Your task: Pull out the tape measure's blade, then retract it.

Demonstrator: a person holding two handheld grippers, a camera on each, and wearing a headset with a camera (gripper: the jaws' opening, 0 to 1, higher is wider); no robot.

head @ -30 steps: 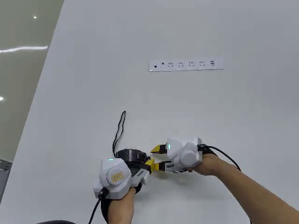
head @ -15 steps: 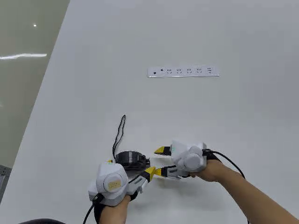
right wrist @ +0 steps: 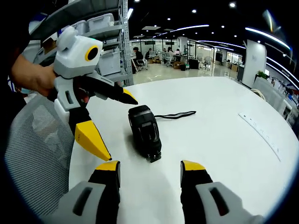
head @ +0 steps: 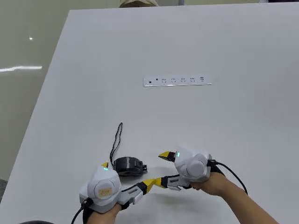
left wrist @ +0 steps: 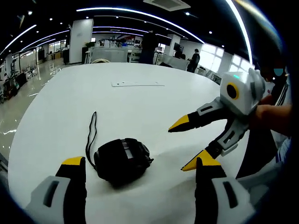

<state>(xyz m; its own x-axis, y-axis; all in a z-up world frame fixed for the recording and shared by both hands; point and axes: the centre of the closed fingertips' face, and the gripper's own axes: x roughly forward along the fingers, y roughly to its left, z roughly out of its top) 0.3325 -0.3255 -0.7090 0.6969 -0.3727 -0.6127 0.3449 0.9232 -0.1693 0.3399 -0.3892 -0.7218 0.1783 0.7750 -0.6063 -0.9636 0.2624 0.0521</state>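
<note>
Near table front edge | tape measure lies free | left tongs apart | right tongs apart

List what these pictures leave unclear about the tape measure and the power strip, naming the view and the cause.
- Tape measure blade and hook: too small in the head view, and lost against the black body in the left gripper view.
- Its underside: hidden in every view, because it lies on the table.
- Power strip switch setting: too small in the head view, and a thin far sliver in both gripper views.

White table, glossy floor, ceiling striplights
</note>
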